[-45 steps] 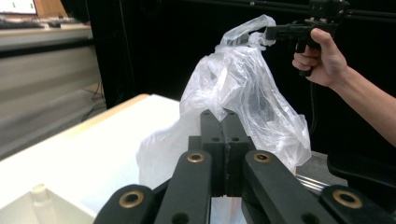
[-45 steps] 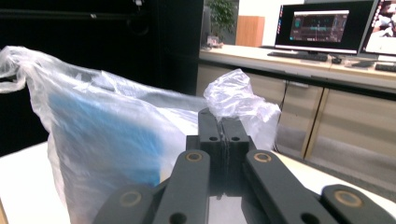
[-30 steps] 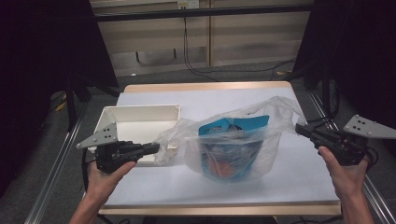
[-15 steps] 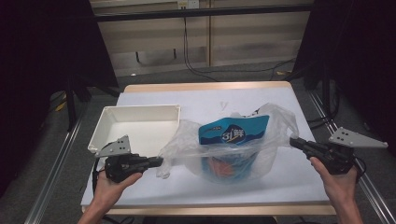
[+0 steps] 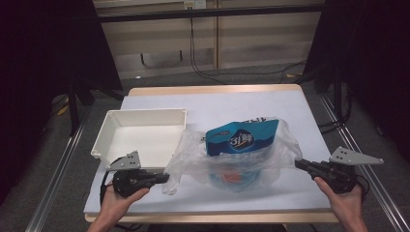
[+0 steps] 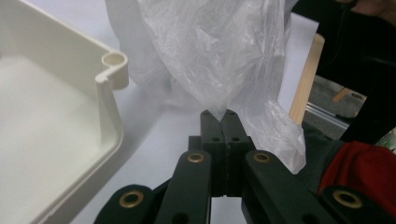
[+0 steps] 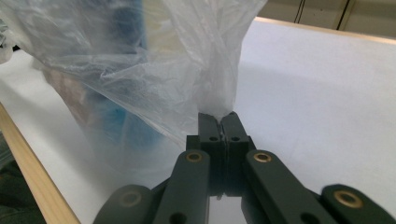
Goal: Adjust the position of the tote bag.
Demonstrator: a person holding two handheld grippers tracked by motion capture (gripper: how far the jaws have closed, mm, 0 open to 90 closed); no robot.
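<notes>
Clear plastic bag (image 5: 232,159) with a blue pouch (image 5: 240,139) inside sits near the middle of the table (image 5: 241,104), each side pinched in a clamped hand-held gripper: left (image 5: 164,178), right (image 5: 299,164). Each gripper view shows film bunched between closed jaws (image 6: 218,114) (image 7: 217,116), a detail too small from above. White tray (image 5: 140,137) lies just left; the table's far half is open.
</notes>
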